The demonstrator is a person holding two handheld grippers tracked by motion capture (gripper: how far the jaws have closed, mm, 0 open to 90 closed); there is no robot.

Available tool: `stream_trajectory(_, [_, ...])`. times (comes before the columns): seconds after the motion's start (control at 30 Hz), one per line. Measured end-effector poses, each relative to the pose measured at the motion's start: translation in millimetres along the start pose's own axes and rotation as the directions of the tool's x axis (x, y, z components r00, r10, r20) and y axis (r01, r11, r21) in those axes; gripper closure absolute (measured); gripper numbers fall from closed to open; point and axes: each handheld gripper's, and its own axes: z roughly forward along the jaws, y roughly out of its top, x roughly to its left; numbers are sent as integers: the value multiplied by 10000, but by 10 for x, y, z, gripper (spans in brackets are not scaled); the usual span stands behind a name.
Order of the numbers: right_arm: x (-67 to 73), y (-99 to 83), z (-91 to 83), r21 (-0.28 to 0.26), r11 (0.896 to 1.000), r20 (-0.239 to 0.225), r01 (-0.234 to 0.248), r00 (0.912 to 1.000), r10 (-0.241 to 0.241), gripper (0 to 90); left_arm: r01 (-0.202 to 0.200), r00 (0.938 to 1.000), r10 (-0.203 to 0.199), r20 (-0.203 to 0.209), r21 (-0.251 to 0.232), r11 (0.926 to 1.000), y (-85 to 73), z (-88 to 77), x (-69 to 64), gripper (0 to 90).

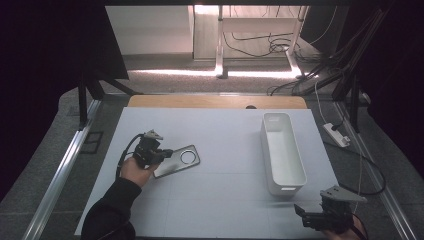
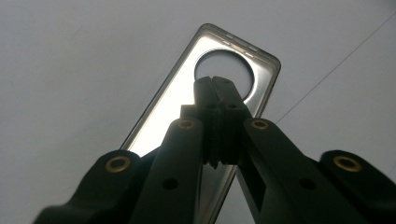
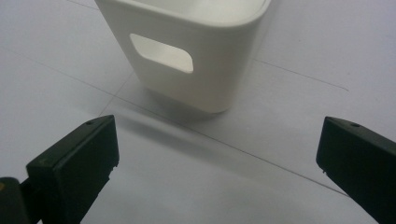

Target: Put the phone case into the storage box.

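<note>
- Evidently the left tool [image 1: 161, 153] sits in the left half of the high view with its 2 black jaws pressed together; in the left gripper view the tips meet over the round hole of the phone case [image 2: 205, 93].
- Whether the jaws pinch the case's edge or merely lie above it, I cannot tell.
- The phone case [image 1: 177, 161] lies flat on the counter [image 1: 225, 145], left of centre, hole end toward the upper right, probably so a side edge is easy to nip.
- The right tool [image 1: 312, 216] waits at the lower right, jaws spread wide and holding nothing.
- It faces the handle end of the white bin [image 3: 187, 51], likely ready to steady it as the drop-off point.
</note>
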Motion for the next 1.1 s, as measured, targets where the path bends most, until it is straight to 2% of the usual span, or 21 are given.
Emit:
stream_trajectory(0.2, [7, 1, 0, -15, 10000, 5, 2, 10000, -2, 0, 22, 10000, -22, -60, 134, 9999, -84, 35, 22, 894])
stream_trajectory(0.3, [6, 2, 3, 4, 10000, -4, 14, 10000, -14, 0, 191, 9998, -190, -69, 122, 9997, -133, 59, 46, 894])
stream_trajectory(0.5, [8, 1, -1, -9, 10000, 19, 39, 10000, -39, 0, -56, 9996, 63, -282, 249, 9997, -183, 73, 29, 895])
stream_trajectory(0.57, [10, 0, -3, -25, 10000, 21, 52, 10000, -52, 0, -101, 9992, 118, -381, 445, 9990, -199, 100, 26, 895])
stream_trajectory(1.1, [10, 1, -2, -63, 9999, -8, 80, 10000, -80, 0, -183, 9992, 222, -339, 1112, 9936, -252, 232, 8, 895])
